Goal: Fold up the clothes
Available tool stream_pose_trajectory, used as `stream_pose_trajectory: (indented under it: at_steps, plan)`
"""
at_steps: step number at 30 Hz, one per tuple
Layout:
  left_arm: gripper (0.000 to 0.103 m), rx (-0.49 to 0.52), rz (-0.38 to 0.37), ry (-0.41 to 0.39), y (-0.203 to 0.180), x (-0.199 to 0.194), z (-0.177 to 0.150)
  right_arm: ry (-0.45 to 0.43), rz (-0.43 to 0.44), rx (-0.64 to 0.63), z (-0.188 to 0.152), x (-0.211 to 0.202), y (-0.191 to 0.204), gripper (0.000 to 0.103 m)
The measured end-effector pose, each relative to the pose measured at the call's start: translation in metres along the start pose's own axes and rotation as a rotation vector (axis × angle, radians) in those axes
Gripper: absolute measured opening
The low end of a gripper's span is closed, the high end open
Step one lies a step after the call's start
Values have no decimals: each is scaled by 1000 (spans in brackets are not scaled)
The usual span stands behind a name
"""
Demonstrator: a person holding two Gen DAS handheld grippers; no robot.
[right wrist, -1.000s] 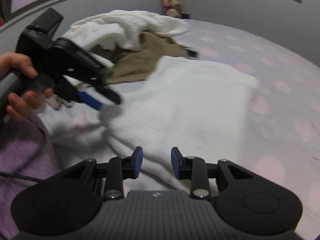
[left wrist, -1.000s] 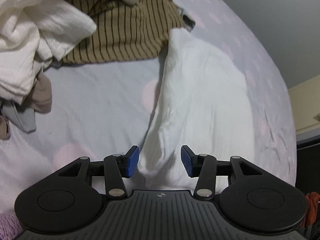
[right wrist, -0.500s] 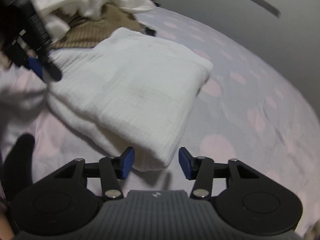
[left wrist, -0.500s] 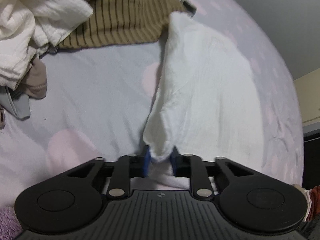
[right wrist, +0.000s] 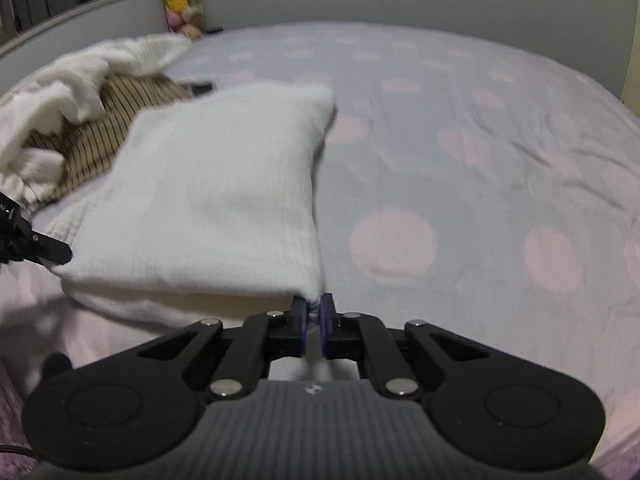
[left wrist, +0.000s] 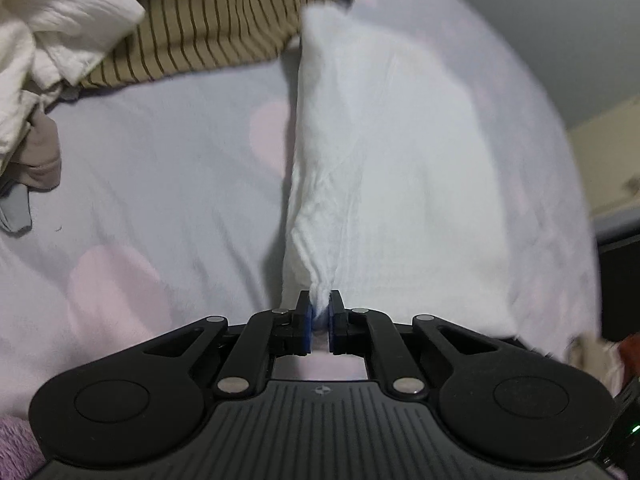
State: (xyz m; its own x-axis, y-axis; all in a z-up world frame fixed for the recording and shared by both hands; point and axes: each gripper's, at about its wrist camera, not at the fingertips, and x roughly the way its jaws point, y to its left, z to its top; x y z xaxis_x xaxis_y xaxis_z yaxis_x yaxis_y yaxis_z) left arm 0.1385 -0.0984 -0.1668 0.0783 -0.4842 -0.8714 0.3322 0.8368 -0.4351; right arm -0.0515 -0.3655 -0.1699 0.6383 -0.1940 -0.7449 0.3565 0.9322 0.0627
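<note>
A folded white cloth [left wrist: 400,152] lies on the lilac bed sheet with pink dots [left wrist: 160,160]. My left gripper [left wrist: 320,312] is shut on the cloth's near left corner, which bunches up between the blue pads. In the right wrist view the same white cloth [right wrist: 216,184] lies as a thick folded rectangle, and my right gripper [right wrist: 314,312] is shut on its near right corner. The tip of the left gripper [right wrist: 52,250] shows at the cloth's left corner.
A pile of unfolded clothes lies at the far left: a brown striped garment [left wrist: 208,24], white garments [left wrist: 52,28] and a beige piece [left wrist: 44,160]. The dotted sheet [right wrist: 480,160] spreads to the right. Stuffed toys [right wrist: 182,4] stand at the far wall.
Both grippers closed on the white cloth's near corners: the left one first, then the right, which moved to the right corner.
</note>
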Motion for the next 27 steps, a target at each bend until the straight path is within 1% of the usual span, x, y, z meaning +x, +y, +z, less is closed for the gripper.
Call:
stream_pose_trajectory:
  at_steps: [2,4,7,9,12,14,15,17,18,20,21,22,23,25,27]
  plan:
    - [5,24,43,46,-4,10,1,37,-8,5,-4,7,-2,6]
    - [5,31,70,72,-5,16,3,64,-3,5,-6,13,-3,6]
    - [6,41,100,87,-7,20,4,102,9,9,-9,20,-4,5]
    - [6,56,117,88,-10,21,3,112,20,21,-10,20,-7,4]
    - [11,65,118,83,-12,17,2,128,41,36,-11,19,-9,3]
    - [18,66,105,78,-13,12,1,141,60,49,-12,16,-11,5]
    - [22,73,94,69,-14,9,0,140,64,51,-13,12,-12,7]
    - [43,94,71,34,-17,1,-3,132,71,53,-14,5,-13,9]
    - [46,102,68,1,-19,-4,-4,125,74,53,-15,1,-13,12]
    - [48,113,68,-61,-22,-13,-7,82,108,69,-16,-6,-15,15]
    - [48,110,65,-80,-22,-18,-12,59,123,80,-16,-10,-17,24]
    - [48,105,62,-99,-21,-23,-17,38,130,91,-16,-13,-18,28]
    - [48,95,56,-116,-19,-26,-18,7,138,106,-15,-17,-18,32]
    - [48,65,47,-151,-17,-29,-19,-46,145,122,-12,-23,-19,35]
    - [48,25,30,-190,-12,-31,-13,-76,153,134,-6,-23,-19,44]
